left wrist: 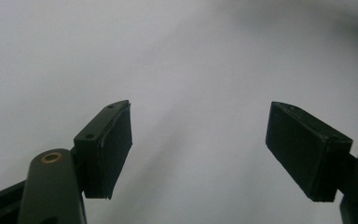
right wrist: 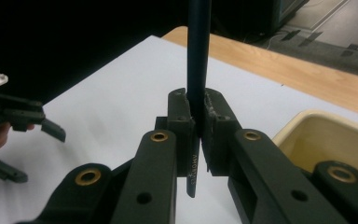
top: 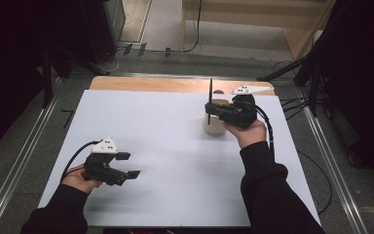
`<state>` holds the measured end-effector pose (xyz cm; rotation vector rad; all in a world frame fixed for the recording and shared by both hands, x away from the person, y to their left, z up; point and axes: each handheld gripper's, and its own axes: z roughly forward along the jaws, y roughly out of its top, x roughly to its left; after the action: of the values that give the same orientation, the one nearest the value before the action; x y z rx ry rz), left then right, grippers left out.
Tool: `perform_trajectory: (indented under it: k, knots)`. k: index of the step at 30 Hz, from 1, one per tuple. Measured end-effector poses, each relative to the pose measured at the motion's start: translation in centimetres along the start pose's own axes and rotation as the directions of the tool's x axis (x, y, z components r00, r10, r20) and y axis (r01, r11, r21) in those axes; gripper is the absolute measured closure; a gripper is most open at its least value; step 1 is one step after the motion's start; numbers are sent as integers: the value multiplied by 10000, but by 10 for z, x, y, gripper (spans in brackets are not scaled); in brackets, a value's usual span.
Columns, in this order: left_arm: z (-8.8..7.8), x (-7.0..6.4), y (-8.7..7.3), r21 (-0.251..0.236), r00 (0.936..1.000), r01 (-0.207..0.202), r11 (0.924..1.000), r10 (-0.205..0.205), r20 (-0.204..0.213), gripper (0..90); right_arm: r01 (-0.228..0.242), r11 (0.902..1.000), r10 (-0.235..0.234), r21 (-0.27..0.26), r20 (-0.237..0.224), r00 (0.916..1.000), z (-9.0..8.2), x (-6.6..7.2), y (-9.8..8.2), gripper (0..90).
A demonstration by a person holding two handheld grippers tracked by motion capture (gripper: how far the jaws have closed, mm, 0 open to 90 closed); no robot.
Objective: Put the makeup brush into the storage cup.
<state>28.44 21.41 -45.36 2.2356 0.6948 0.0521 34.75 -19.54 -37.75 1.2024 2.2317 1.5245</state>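
Dark pencil (right wrist: 198,70) clamped upright in right gripper (right wrist: 198,122) jaws, printed lettering legible; left gripper (left wrist: 200,154) jaws wide, empty.

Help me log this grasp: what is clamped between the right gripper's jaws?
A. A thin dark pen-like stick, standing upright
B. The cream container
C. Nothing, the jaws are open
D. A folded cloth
A: in the right gripper view the right gripper has its jaws pressed on a thin dark stick that stands upright between them, with the cream container apart, beside it on the white table.
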Motion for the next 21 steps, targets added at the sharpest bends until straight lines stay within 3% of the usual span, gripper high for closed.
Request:
perform_trajectory:
  k: [21]
  knots:
    - [1, 1, 0, 34, 10000, 36, 10000, -36, 18, 233, 19, 9989, 25, -458, 954, 9954, 1, -26, 27, 839]
